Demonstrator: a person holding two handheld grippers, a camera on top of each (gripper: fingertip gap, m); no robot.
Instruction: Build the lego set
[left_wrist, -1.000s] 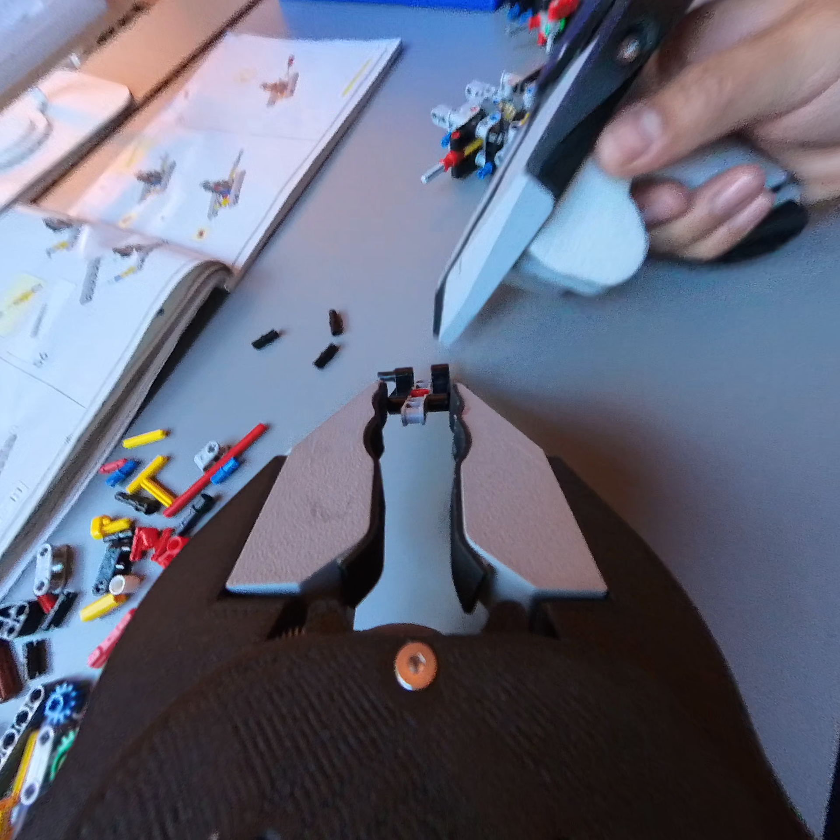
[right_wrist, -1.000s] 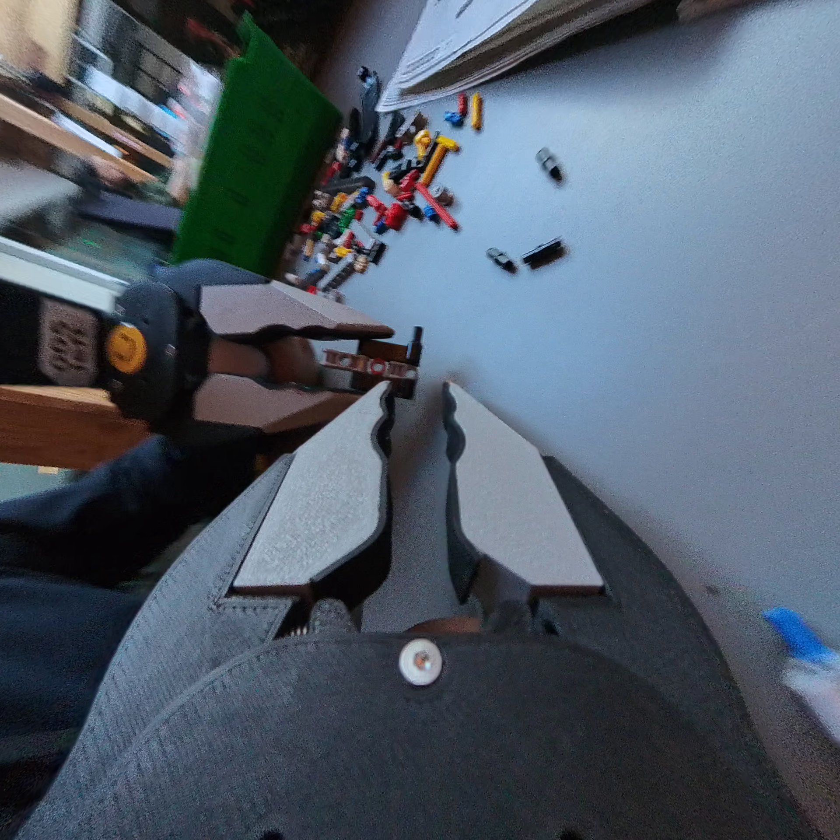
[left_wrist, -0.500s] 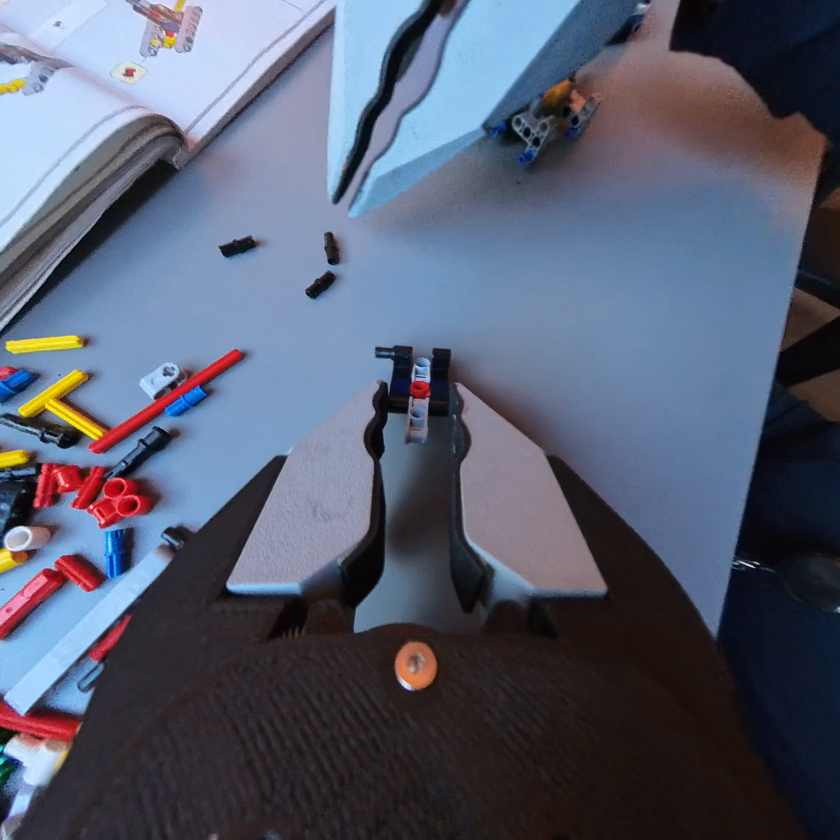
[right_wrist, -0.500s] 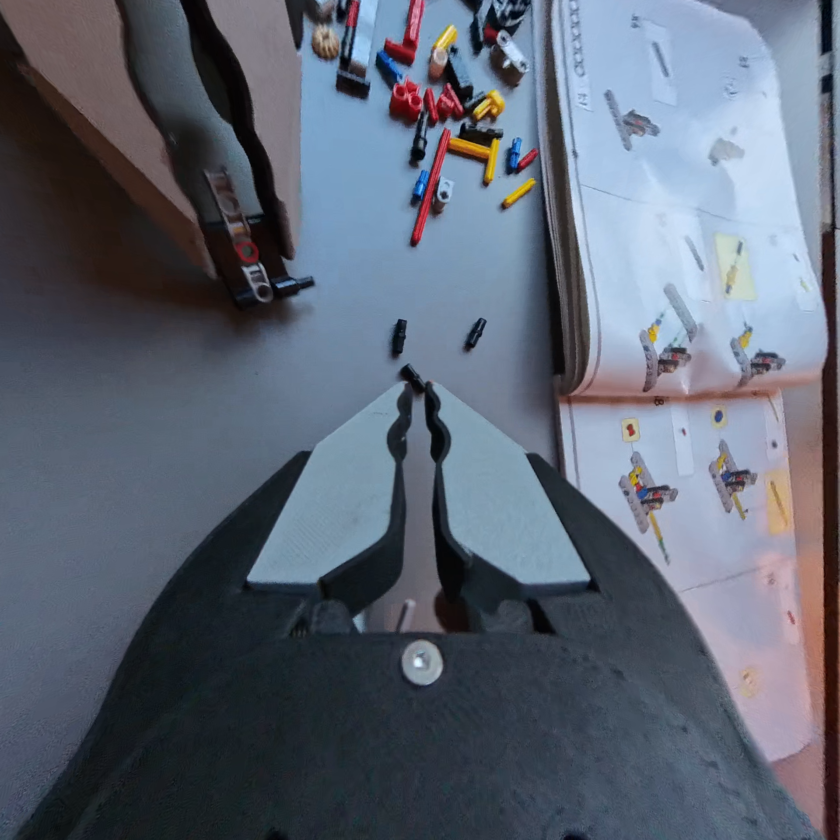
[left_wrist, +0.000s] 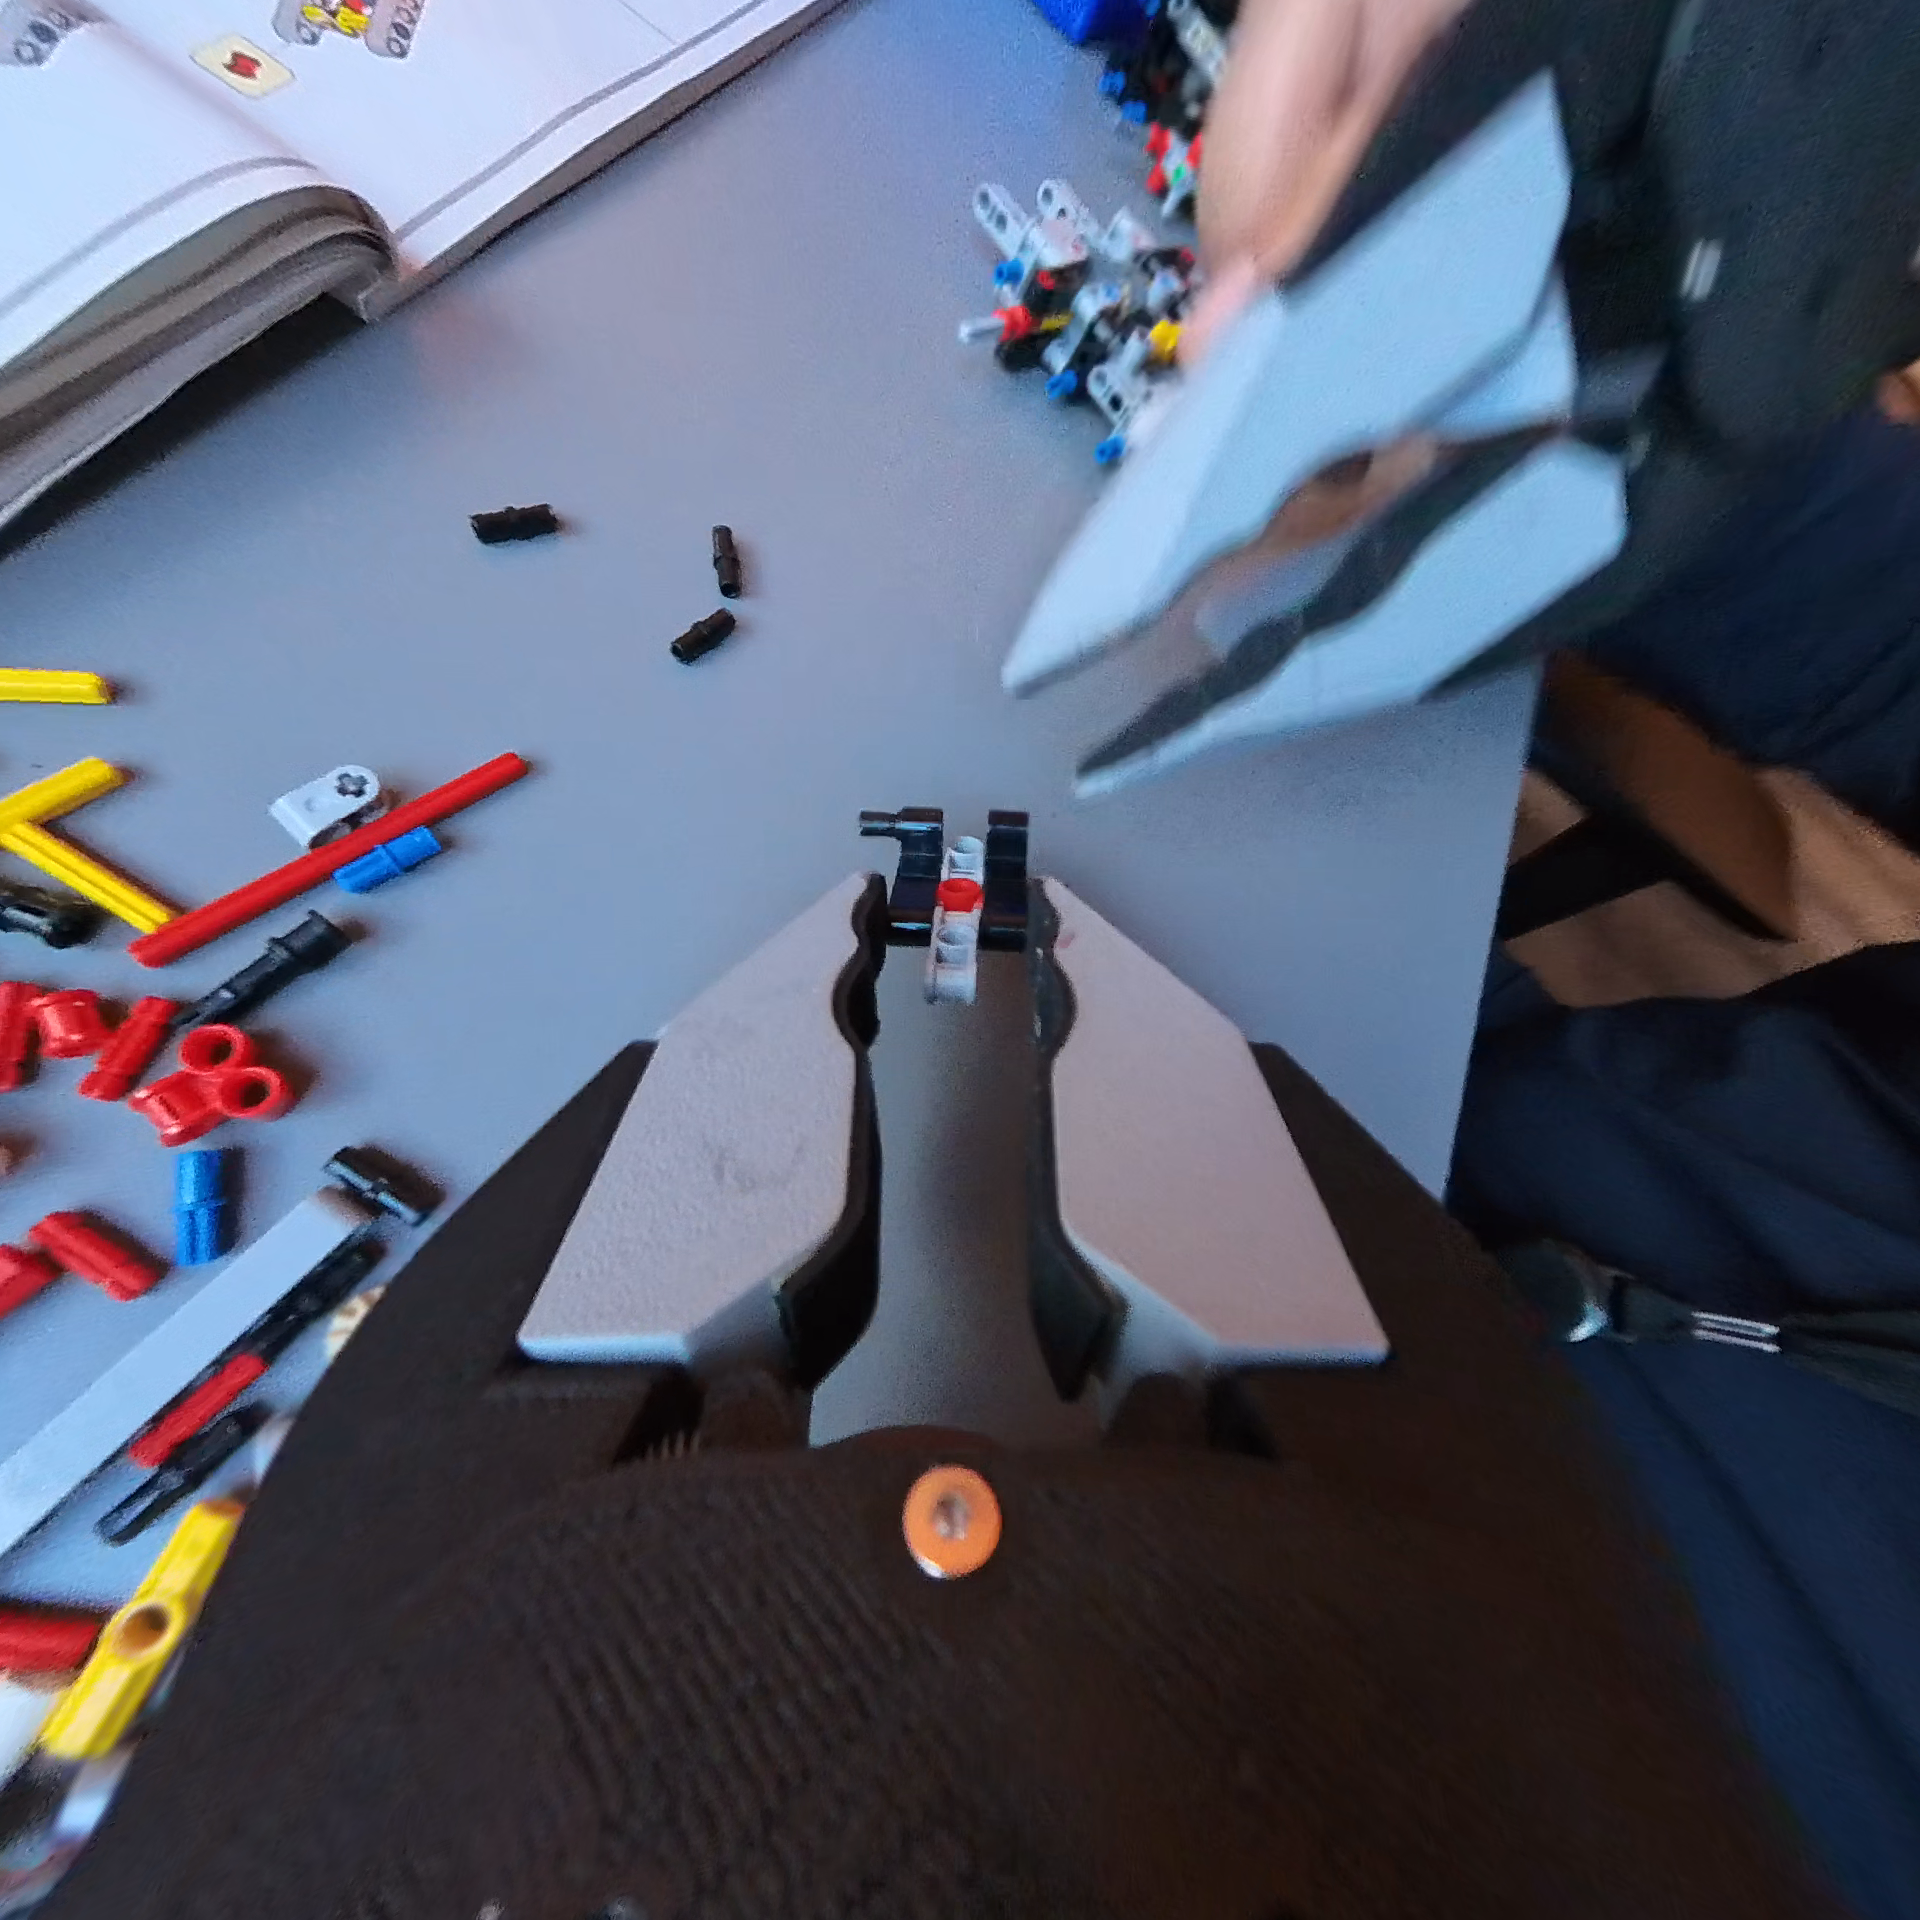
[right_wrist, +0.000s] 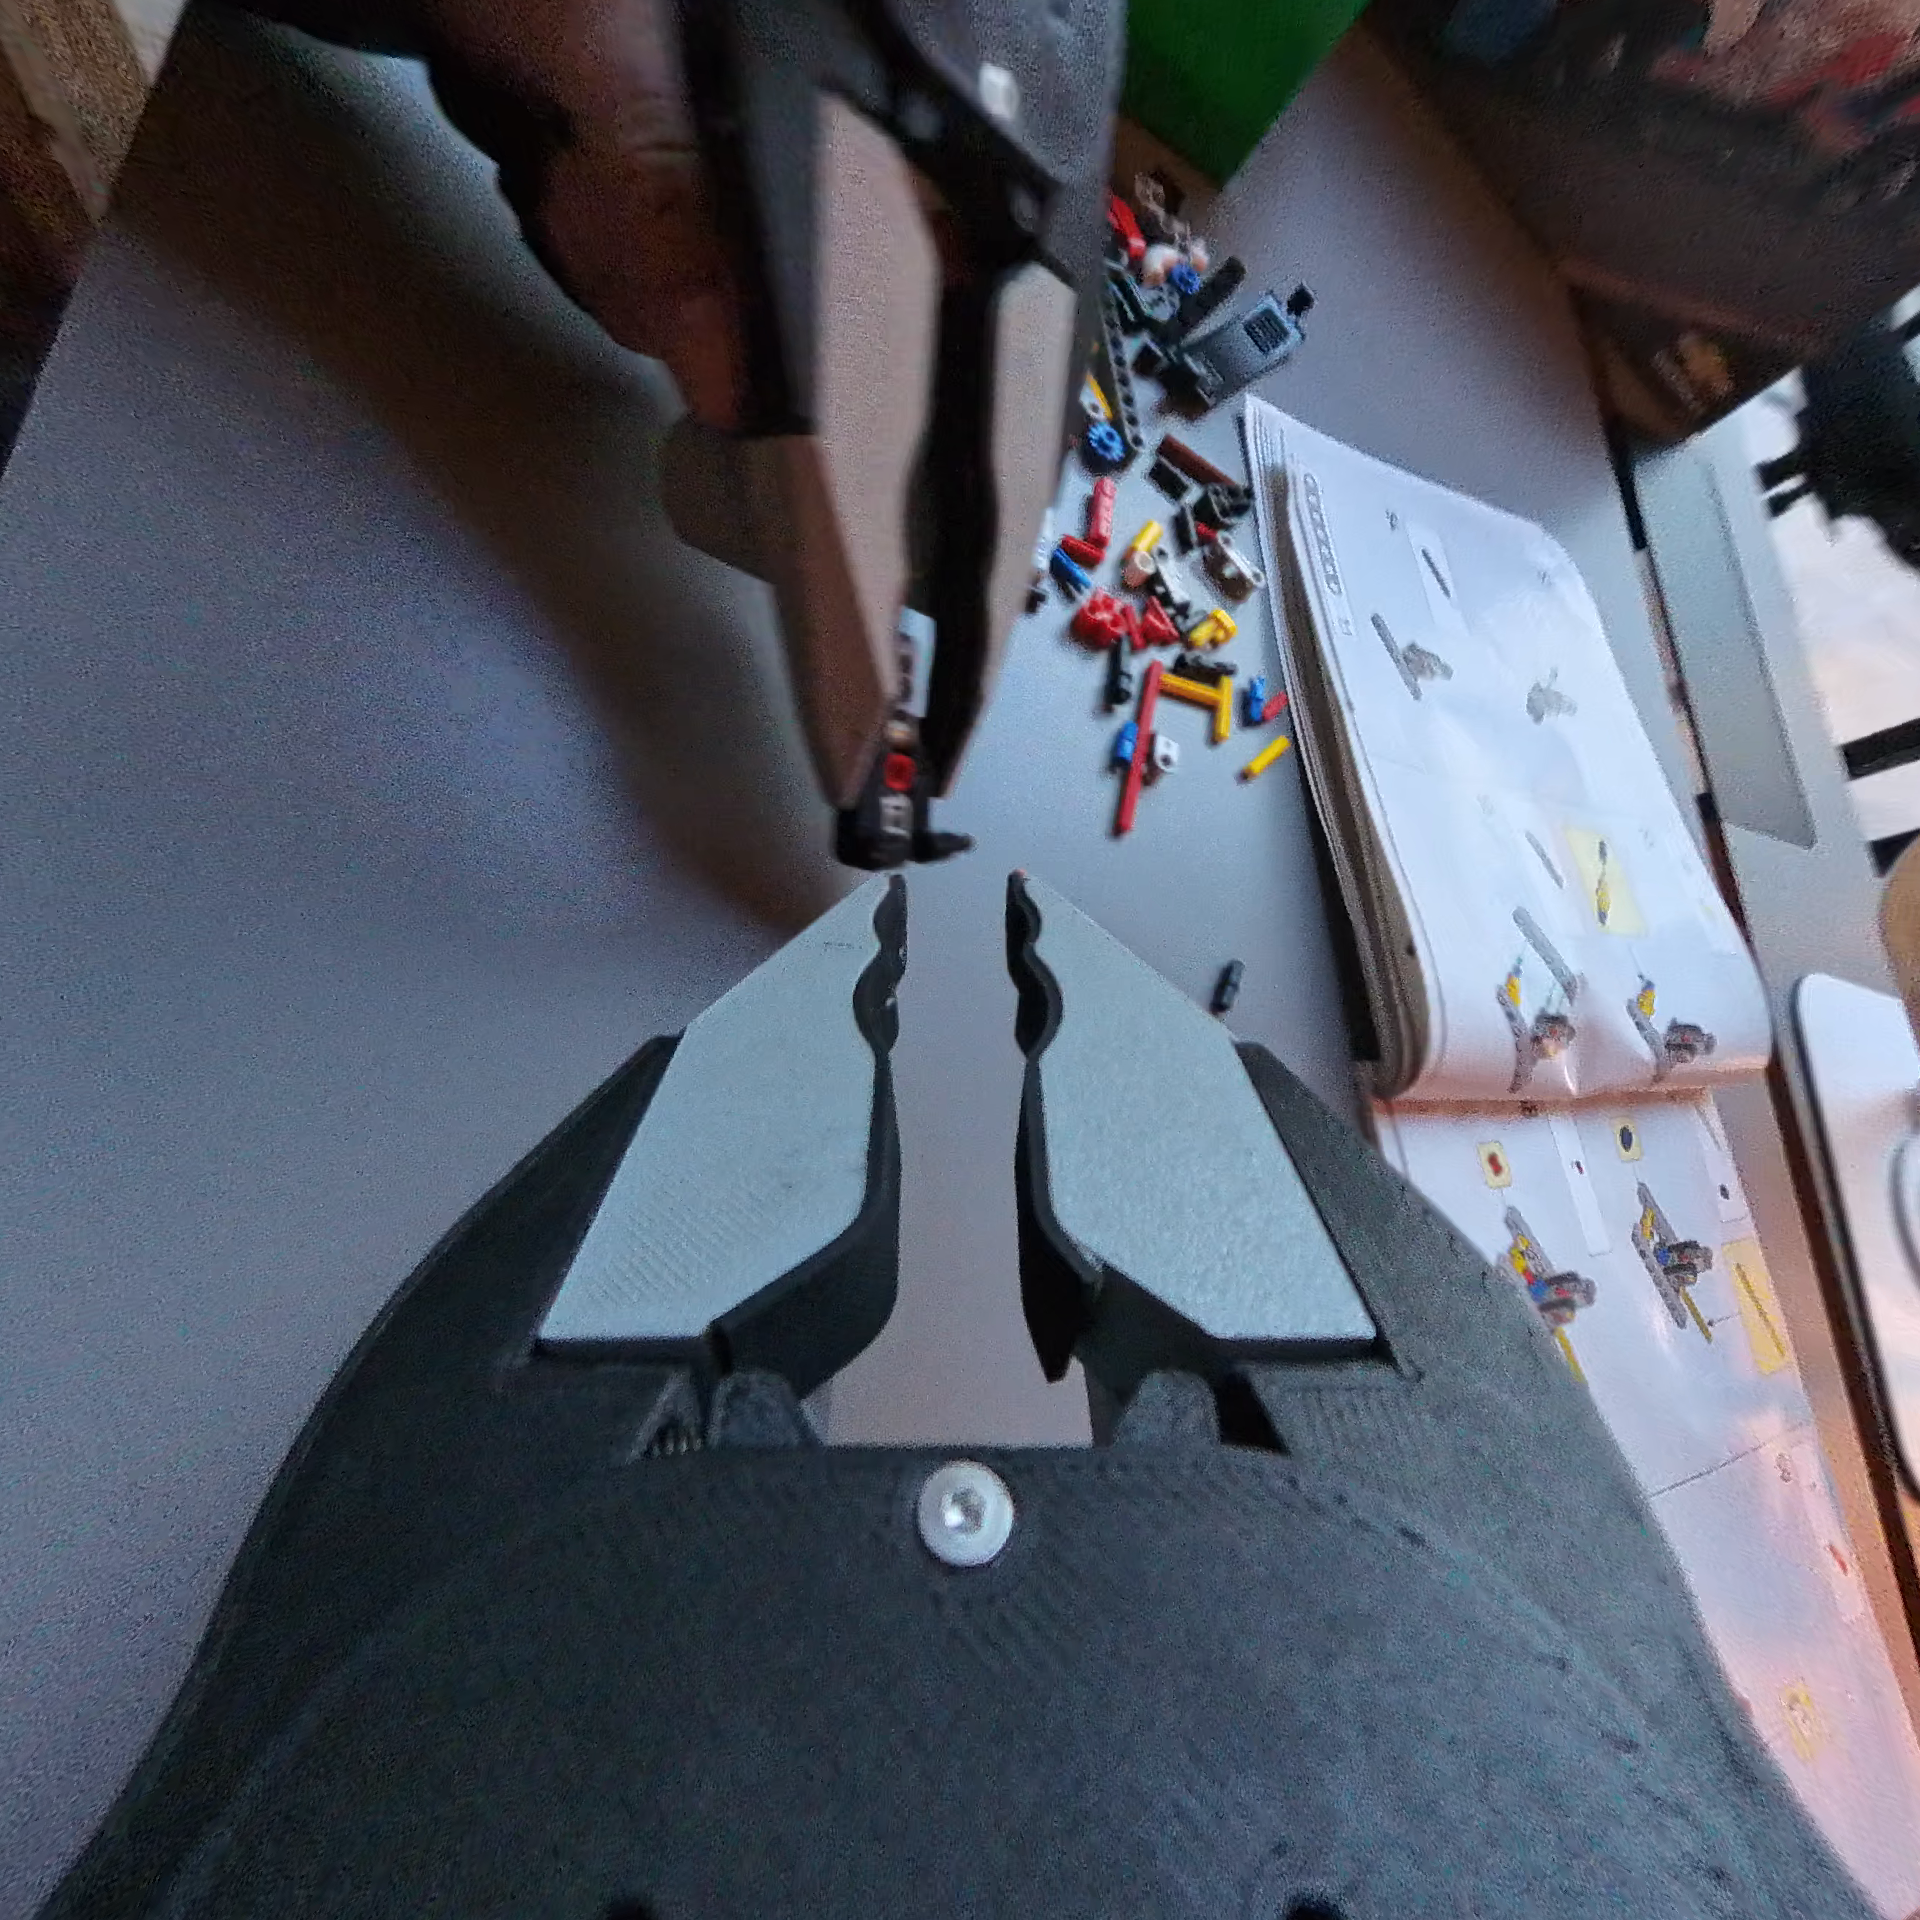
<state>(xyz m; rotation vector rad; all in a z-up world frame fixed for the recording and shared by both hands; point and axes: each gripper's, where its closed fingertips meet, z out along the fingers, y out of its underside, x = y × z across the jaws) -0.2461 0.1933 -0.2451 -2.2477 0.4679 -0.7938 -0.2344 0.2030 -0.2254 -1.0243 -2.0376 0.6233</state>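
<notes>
My left gripper (left_wrist: 956, 914) is shut on a small assembly (left_wrist: 954, 883) of two black pieces, a grey beam and a red pin, held just above the grey table (left_wrist: 727, 364). A black pin sticks out of its left side. In the right wrist view the left gripper (right_wrist: 894, 821) comes down from above with the assembly (right_wrist: 896, 805) at its tips. My right gripper (right_wrist: 956, 885) is open and empty, its tips just below that assembly. It also shows blurred in the left wrist view (left_wrist: 1049, 732), open, to the upper right. Three black pins (left_wrist: 702, 636) lie on the table.
An open instruction booklet (left_wrist: 312, 135) lies at the far left and shows at the right in the right wrist view (right_wrist: 1507, 779). Loose red, yellow, blue and black pieces (left_wrist: 156, 1039) are scattered beside it. A partly built model (left_wrist: 1091, 291) stands farther back. The table edge (left_wrist: 1486, 935) runs along the right. My left and right fingertips are right by each other. The partly built model (left_wrist: 1091, 291) is about equally far from each gripper, around 20 cm.
Half a second ago my right gripper was shut low by the black pins; it has opened with nothing in it and swung up to the left gripper's assembly. The left grasp is unchanged.
</notes>
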